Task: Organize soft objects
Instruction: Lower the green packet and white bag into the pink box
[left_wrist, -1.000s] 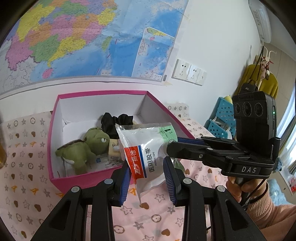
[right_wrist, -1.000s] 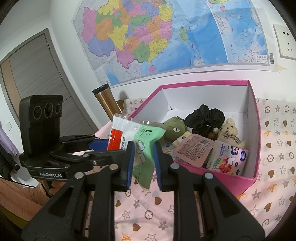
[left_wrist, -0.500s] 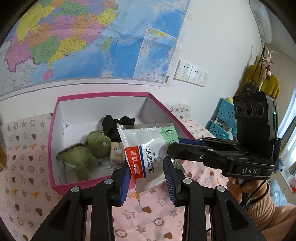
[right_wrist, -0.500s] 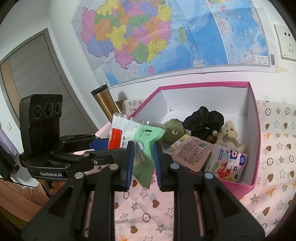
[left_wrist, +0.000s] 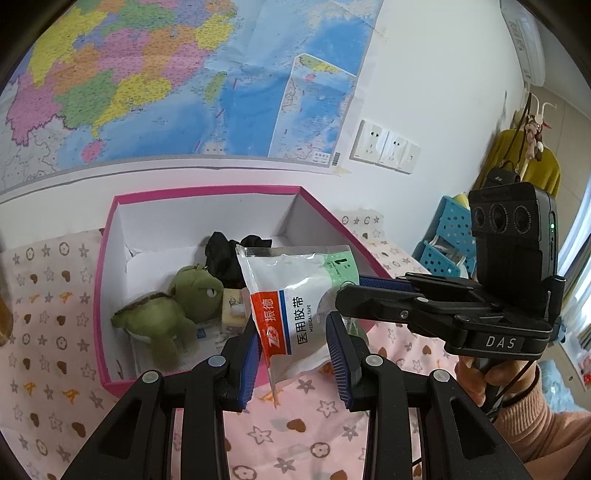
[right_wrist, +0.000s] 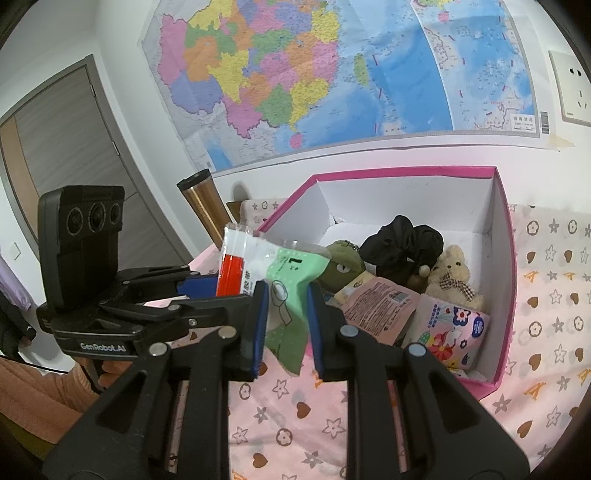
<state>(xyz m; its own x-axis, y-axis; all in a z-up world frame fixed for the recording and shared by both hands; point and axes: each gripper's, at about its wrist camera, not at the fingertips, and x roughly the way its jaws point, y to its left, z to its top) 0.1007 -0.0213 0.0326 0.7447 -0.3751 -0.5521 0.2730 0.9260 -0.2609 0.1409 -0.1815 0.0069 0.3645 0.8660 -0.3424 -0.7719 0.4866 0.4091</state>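
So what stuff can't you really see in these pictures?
- Green turtle plush: in the right wrist view the medical tape packet hides its body.
- Teddy bear: absent from the left wrist view, where that packet blocks that side of the pink box.
- Copper tumbler: its base sits behind the left gripper.
- Printed pouches' small text: too tiny.

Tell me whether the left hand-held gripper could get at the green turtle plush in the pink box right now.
Probably not yet: the left hand-held gripper has the medical tape packet between its fingers. Otherwise the green turtle plush lies uncovered in the open pink box.
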